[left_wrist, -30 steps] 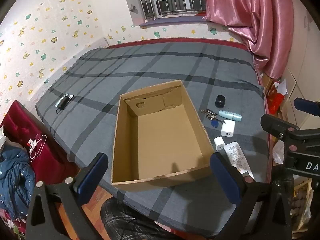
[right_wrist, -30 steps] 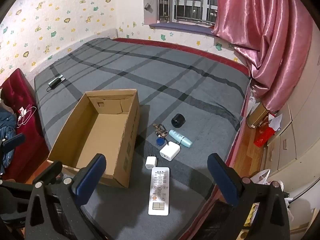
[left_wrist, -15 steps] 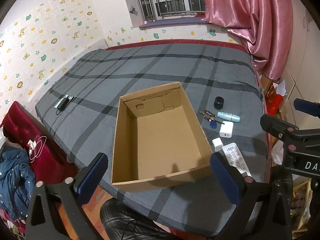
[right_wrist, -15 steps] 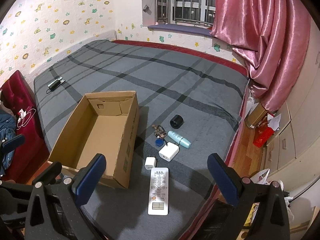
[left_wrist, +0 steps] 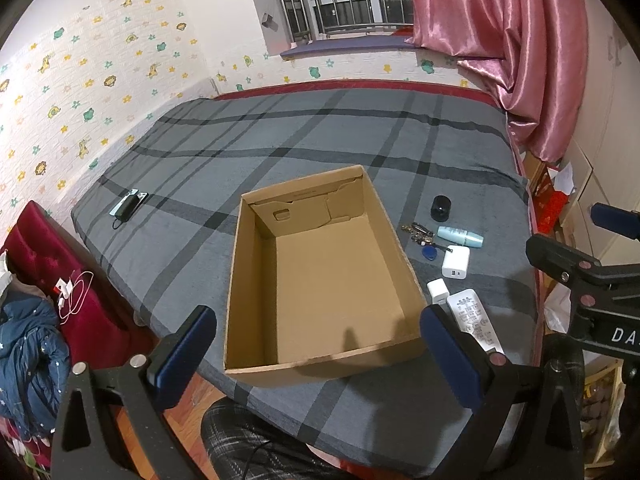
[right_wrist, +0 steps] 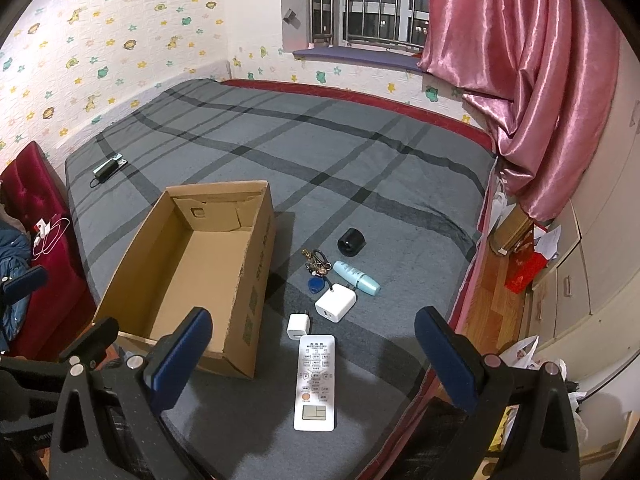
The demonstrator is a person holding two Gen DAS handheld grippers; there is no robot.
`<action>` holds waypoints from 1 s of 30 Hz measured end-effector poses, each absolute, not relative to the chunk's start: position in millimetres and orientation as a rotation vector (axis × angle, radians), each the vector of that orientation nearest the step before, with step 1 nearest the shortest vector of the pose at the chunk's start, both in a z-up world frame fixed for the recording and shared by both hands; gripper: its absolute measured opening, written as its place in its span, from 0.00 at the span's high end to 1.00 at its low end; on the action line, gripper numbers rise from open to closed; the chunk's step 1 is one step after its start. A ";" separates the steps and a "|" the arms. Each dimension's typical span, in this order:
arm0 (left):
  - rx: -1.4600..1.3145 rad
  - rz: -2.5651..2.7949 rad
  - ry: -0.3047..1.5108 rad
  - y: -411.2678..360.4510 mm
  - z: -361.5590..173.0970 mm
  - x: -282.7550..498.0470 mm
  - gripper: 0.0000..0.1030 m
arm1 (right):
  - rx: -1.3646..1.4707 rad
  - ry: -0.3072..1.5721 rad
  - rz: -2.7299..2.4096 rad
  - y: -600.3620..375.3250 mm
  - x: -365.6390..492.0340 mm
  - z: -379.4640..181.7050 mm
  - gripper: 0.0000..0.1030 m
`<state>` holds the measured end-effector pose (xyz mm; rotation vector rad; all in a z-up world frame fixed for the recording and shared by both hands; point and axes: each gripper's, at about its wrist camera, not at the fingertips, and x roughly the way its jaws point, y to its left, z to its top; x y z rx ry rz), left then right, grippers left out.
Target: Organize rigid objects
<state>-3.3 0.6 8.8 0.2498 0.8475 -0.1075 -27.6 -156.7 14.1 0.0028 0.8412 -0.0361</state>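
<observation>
An empty open cardboard box (left_wrist: 320, 280) (right_wrist: 188, 272) sits on the grey plaid bed. To its right lie a white remote (right_wrist: 316, 376) (left_wrist: 474, 318), a small white charger (right_wrist: 297, 326) (left_wrist: 438, 291), a larger white charger (right_wrist: 335, 303) (left_wrist: 456, 262), a key bunch with a blue tag (right_wrist: 316, 270) (left_wrist: 422, 236), a light-blue tube (right_wrist: 357, 278) (left_wrist: 460, 236) and a black round object (right_wrist: 351, 242) (left_wrist: 441, 207). My left gripper (left_wrist: 320, 356) is open and empty above the box's near wall. My right gripper (right_wrist: 314, 364) is open and empty above the remote.
A phone with a cable (left_wrist: 129, 206) (right_wrist: 109, 168) lies at the bed's far left. A red padded bench (left_wrist: 60, 280) with a cable stands left of the bed. A pink curtain (right_wrist: 532, 80) and cupboards (right_wrist: 592, 260) are at the right, with bags on the floor.
Both grippers have drifted slightly back and upward, so the box and objects sit a little lower in view. Nothing on the bed has moved.
</observation>
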 end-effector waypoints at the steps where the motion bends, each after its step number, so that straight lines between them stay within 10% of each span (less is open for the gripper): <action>1: 0.250 -0.108 0.849 0.5 8.4 -2.3 0.00 | 0.004 0.843 -0.038 -157.1 -27.1 13.8 0.00; 30: 0.254 -0.111 0.842 9.6 2.6 17.1 0.00 | -0.002 0.840 -0.062 -160.7 -16.2 5.1 0.00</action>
